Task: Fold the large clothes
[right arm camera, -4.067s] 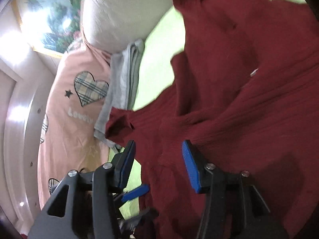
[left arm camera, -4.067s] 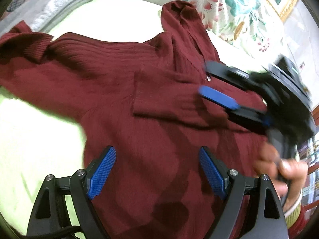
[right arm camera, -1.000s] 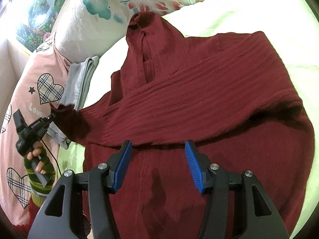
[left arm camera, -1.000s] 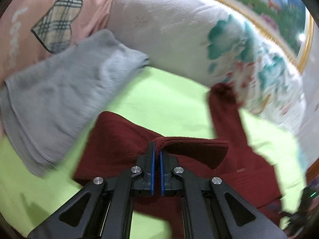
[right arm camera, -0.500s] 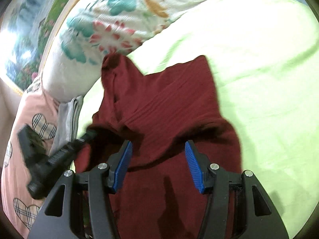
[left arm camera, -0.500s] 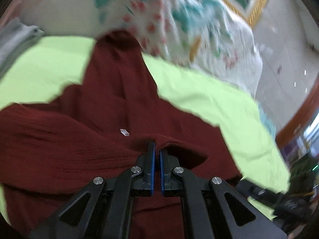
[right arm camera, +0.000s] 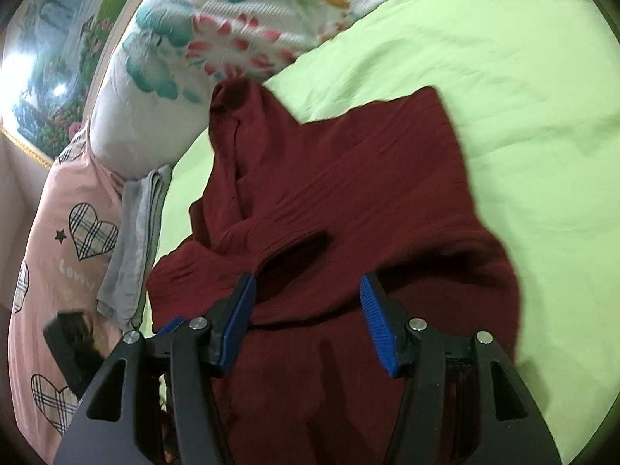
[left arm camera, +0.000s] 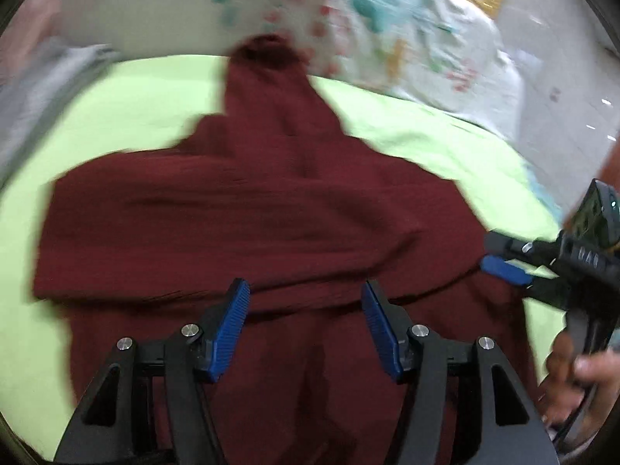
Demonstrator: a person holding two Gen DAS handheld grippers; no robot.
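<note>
A dark red knitted sweater lies on the light green bed sheet, its neck part pointing at the pillows. One sleeve is folded across the chest. My left gripper hovers over the lower edge of that sleeve. Its jaws are opening and the blue pads press on nothing. My right gripper stands open over the sweater, its jaws widening slightly, with only cloth below them. In the left wrist view the right gripper sits at the sweater's right edge, held by a hand.
A floral pillow lies beyond the sweater's neck. A folded grey cloth and a pink pillow with plaid hearts lie to the left. Bare green sheet stretches to the right.
My left gripper, shut on the sleeve's cuff, carried it across the sweater's body, sank and let it go; its jaws now stand apart. The right gripper shifted slightly.
</note>
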